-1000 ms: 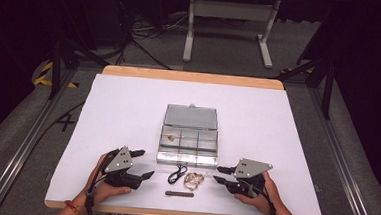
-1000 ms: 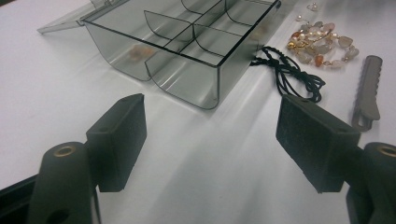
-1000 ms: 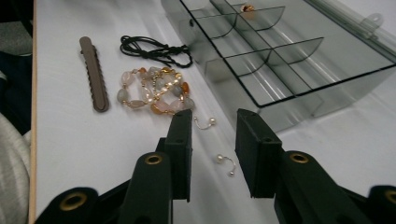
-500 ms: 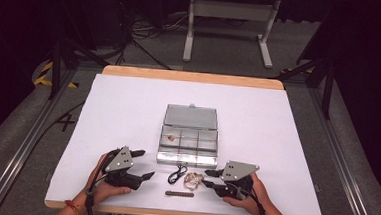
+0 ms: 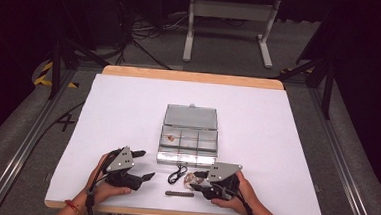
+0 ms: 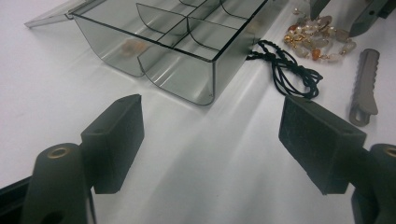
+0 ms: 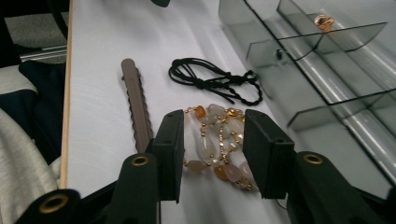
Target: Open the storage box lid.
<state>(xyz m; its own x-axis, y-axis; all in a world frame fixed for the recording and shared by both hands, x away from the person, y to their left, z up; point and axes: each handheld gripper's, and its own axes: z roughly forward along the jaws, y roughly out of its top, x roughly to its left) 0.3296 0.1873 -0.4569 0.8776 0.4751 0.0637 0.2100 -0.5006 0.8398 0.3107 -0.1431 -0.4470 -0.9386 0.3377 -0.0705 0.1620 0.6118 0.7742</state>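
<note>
Right now the beaded bracelet (image 7: 215, 140) lies heaped on the table directly between the jaws of the right gripper (image 7: 212, 154), which straddle it. The heap has no clear long axis. Those jaws have just been opening and stand partly spread, with the pads on either side of the beads; whether they touch I cannot tell. Beyond the bracelet lies the black cord (image 7: 215, 83), and past that the clear box (image 7: 327, 70). The left gripper (image 6: 210, 135) is farther off, spread wide and empty.
</note>
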